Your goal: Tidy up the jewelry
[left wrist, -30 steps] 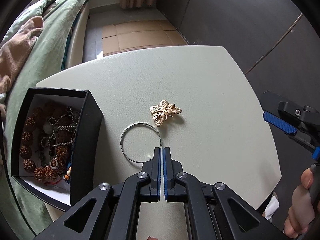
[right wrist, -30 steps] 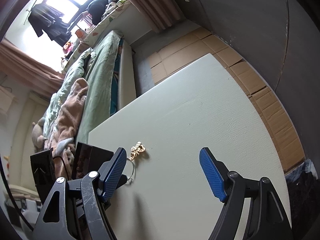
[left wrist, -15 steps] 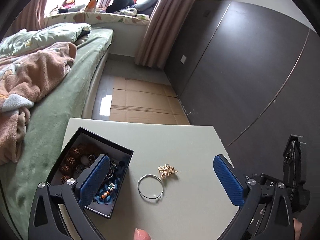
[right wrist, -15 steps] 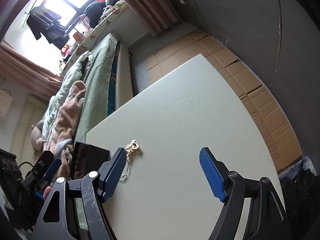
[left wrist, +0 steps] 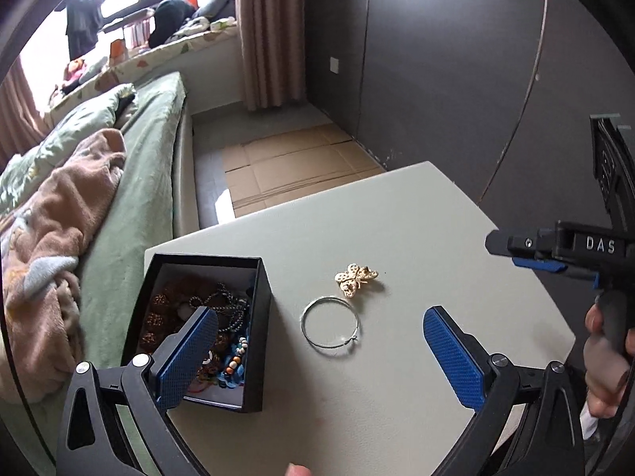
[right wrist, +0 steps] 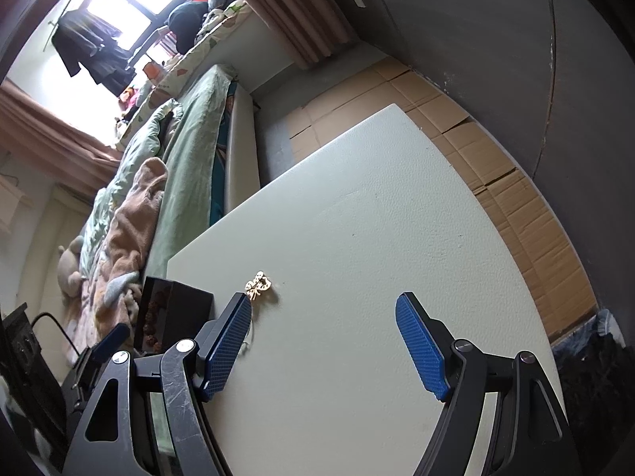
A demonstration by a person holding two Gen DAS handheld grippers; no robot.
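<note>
A thin silver hoop (left wrist: 330,322) lies on the pale table (left wrist: 397,218), with a gold butterfly brooch (left wrist: 356,279) just beyond it. To their left stands an open black box (left wrist: 261,329) holding several bead strings and chains. My left gripper (left wrist: 319,313) hovers above the hoop, open wide and empty, its left finger in front of the box. In the right wrist view my right gripper (right wrist: 324,301) is open with nothing between its pads, the brooch (right wrist: 258,285) and box (right wrist: 170,313) to its left. Its left finger hides most of the hoop.
A bed (left wrist: 131,182) with a green cover and a brown blanket runs along the table's left side. Flattened cardboard (left wrist: 293,166) covers the floor beyond the table, and a dark wall (left wrist: 456,79) is at the right. A hand (left wrist: 607,357) holds the right gripper (left wrist: 532,254).
My left gripper has gone from shut at the hoop's near rim to wide open and has lifted back from it. The hoop stays on the table. My right gripper kept still.
</note>
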